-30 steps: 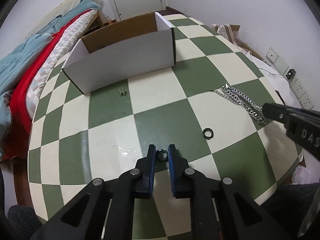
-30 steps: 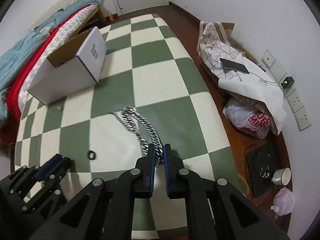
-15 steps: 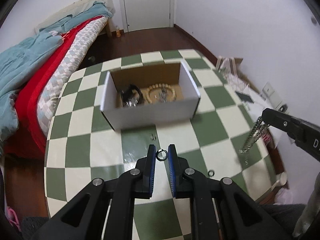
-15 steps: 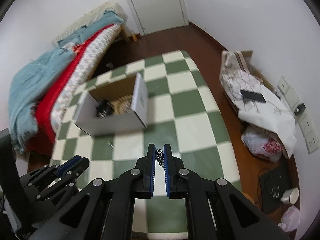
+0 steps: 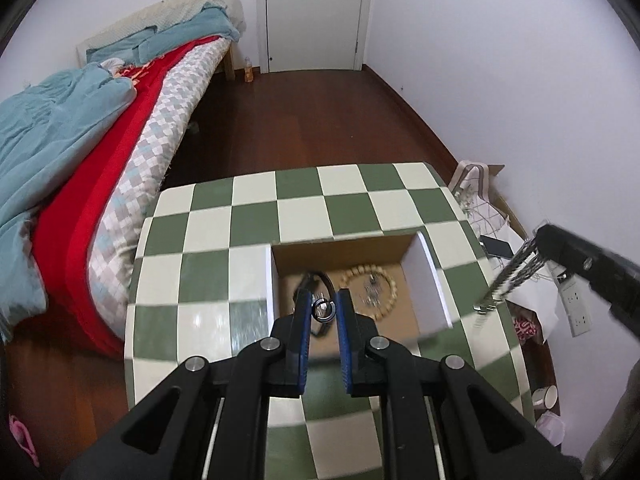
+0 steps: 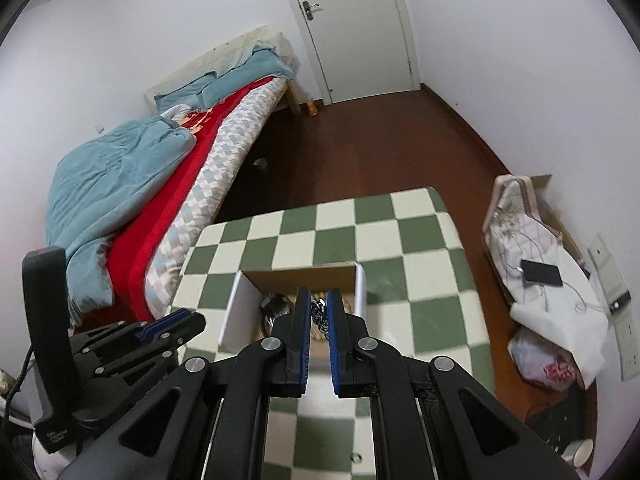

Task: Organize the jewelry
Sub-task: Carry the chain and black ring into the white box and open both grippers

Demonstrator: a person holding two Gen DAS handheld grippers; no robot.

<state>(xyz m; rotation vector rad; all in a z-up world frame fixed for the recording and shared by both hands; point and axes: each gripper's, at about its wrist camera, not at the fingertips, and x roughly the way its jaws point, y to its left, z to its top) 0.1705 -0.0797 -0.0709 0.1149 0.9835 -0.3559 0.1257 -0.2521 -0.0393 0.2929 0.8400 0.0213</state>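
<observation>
Gripping a small dark ring between its blue fingers, left gripper held above the open cardboard box, jaws clamped on the ring with only the ring's width between them. Ring hanging over the left part of the box floor, just above a black item lying inside. Beaded bracelet in the middle of the box, with something small and metallic inside its loop — blurred, not clear what. Right gripper also raised over the box, jaws closed on a silver chain; from the left wrist view, chain dangling down from that gripper's tip beside the right wall of the box, off the surface. Box sitting on the green-and-cream checked table, open top facing up. Bed with a red cover and blue blanket off to the left, white door at the far wall, phone on white cloth to the right.
</observation>
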